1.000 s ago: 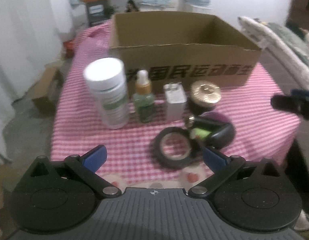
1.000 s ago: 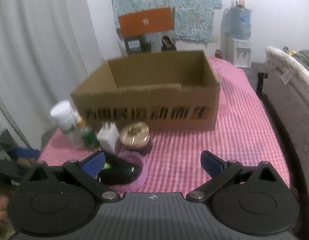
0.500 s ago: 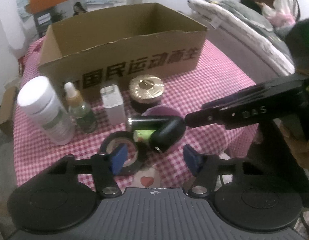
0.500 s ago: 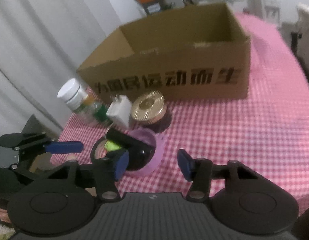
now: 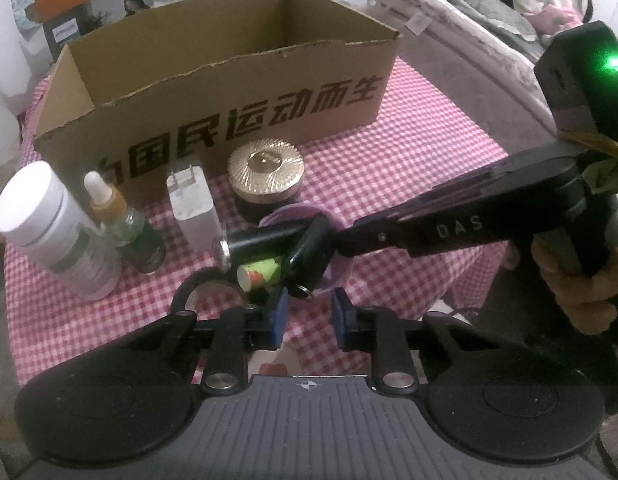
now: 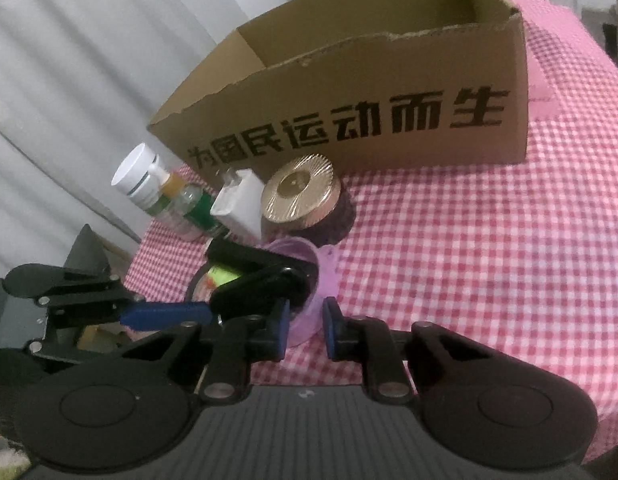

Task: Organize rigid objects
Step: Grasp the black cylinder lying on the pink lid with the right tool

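Observation:
A purple cup lies on its side on the pink checked cloth, holding a black flashlight, a black key fob and a green tube. My left gripper hovers just before the key fob, jaws narrowed with a small gap, holding nothing. My right gripper has its narrowed jaws around the cup's rim; contact is unclear. An open cardboard box stands behind.
In front of the box stand a white bottle, a dropper bottle, a white charger and a gold-lidded jar. A black tape roll lies by the cup. The table edge is near me; a bed is at right.
Both grippers have moved in toward the purple cup and their jaws have narrowed from wide open. The right gripper now reaches the cup from the right side.

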`<action>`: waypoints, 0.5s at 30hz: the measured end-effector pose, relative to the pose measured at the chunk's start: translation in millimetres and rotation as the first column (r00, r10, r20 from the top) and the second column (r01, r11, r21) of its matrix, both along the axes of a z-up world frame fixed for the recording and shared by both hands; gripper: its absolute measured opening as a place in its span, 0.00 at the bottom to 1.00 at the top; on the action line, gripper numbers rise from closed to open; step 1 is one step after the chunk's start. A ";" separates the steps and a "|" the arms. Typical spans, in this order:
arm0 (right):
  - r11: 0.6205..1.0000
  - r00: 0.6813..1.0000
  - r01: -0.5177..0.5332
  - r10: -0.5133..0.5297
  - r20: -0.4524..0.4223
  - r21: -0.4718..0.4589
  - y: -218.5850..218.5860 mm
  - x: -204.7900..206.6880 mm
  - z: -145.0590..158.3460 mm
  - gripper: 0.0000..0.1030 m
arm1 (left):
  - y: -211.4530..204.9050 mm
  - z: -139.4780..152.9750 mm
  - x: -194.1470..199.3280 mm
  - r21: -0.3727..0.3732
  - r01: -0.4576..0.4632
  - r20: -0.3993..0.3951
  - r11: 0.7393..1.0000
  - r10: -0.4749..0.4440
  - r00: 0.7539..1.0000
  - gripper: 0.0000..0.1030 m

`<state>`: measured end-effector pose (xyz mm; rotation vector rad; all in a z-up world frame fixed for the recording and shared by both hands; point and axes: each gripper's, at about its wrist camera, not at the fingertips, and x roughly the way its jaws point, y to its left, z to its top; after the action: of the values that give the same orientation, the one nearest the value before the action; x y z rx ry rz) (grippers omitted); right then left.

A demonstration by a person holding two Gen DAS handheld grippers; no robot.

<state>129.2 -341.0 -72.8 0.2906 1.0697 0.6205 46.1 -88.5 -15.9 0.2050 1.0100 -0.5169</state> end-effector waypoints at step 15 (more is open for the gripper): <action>0.970 0.989 0.092 -0.062 -0.137 0.225 -22.8 2.1 6.8 0.21 | -10.9 8.4 4.9 0.003 0.024 0.043 1.000 -0.024 0.999 0.23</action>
<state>131.3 -363.7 -66.0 0.5790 1.1060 0.6634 51.0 -99.3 -7.5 0.2294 0.9673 -0.5310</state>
